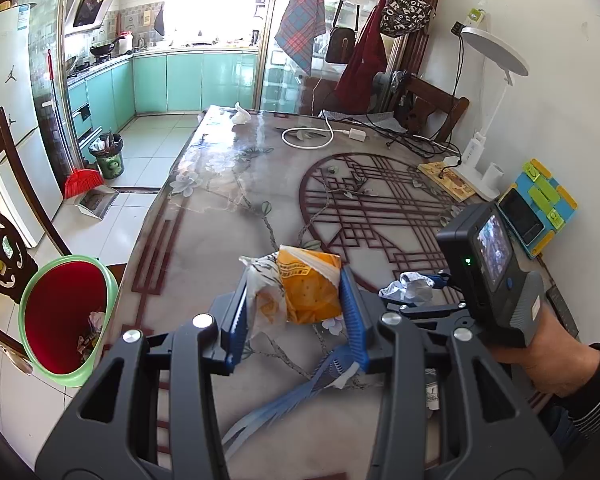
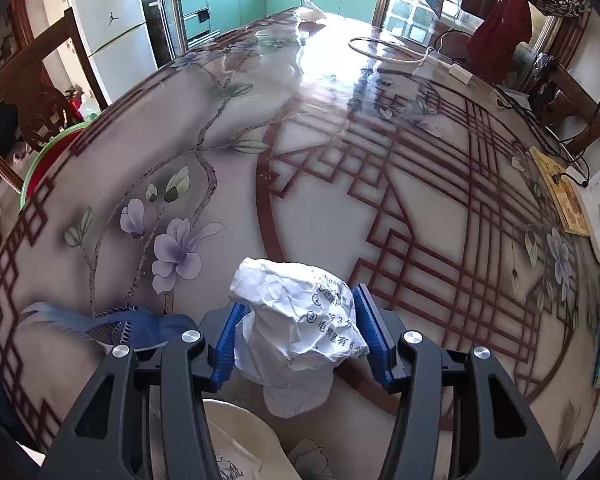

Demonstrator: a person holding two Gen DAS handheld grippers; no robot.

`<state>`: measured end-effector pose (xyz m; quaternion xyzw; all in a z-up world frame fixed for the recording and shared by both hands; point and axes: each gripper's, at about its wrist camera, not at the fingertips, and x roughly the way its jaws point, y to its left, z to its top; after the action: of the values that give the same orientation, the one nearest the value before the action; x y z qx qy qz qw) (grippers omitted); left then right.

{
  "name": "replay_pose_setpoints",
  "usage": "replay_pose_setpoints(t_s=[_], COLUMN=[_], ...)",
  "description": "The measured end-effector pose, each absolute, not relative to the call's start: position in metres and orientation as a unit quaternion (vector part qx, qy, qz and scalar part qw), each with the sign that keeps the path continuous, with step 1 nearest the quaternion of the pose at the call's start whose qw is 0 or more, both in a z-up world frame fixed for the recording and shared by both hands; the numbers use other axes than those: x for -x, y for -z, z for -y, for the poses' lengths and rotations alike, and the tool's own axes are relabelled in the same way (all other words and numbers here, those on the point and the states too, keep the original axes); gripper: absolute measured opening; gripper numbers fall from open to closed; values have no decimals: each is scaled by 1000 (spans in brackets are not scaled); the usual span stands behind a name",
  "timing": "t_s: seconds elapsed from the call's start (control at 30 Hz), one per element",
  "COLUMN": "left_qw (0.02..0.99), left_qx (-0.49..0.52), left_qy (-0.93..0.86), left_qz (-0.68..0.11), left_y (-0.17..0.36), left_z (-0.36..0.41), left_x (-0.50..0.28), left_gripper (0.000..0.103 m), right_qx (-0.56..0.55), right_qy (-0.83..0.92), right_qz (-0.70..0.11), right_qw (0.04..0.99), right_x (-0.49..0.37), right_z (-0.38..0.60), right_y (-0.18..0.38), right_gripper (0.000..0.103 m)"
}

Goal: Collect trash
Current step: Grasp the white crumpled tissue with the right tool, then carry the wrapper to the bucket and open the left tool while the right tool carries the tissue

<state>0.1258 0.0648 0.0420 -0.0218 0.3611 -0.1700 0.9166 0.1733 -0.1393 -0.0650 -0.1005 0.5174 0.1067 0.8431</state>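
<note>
My left gripper (image 1: 294, 284) is shut on an orange-and-white snack wrapper (image 1: 308, 296), held just above the patterned table (image 1: 220, 208). A crumpled white paper (image 2: 300, 320) with printed characters sits between the blue pads of my right gripper (image 2: 300, 304), and both pads touch it. The left wrist view shows that gripper (image 1: 410, 294) low over the table at the right, held by a hand. A red bin with a green rim (image 1: 68, 312) stands on the floor left of the table, with some trash inside. A blue wrapper (image 1: 284, 396) lies flat on the table near me.
A white tissue (image 1: 242, 114) lies at the table's far end. A white cable and charger (image 1: 320, 136), a desk lamp (image 1: 492, 60) and a phone in a blue stand (image 1: 536, 208) line the right side. A dark wooden chair (image 1: 4, 216) stands by the bin. A white dish (image 2: 236, 432) lies under my right gripper.
</note>
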Motion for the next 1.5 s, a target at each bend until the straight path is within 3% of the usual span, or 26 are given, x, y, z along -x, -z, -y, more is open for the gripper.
replay_pose_setpoints(t_s=[0.1, 0.4, 0.77, 1.13, 1.5], left_qw=[918, 926, 943, 919, 884], left_qx=[23, 24, 31, 66, 102], left_qy=[169, 152, 30, -94, -108], left_qz=[-359, -344, -331, -378, -444], left_y=[-44, -58, -75, -36, 23], left_z=[-66, -85, -192, -320, -365], left_x=[-124, -123, -152, -200, -224], left_gripper=[40, 40, 40, 40, 41], right_qx=[99, 124, 136, 144, 160], right_qy=[-110, -127, -191, -258, -288], right_qz=[-508, -439, -373, -347, -343], right_qw=[848, 881, 898, 890, 880], right_x=[-169, -159, -161, -172, -190], right_z=[138, 108, 12, -89, -163], right_y=[56, 1, -53, -73, -72], right_gripper=[42, 40, 40, 40, 40])
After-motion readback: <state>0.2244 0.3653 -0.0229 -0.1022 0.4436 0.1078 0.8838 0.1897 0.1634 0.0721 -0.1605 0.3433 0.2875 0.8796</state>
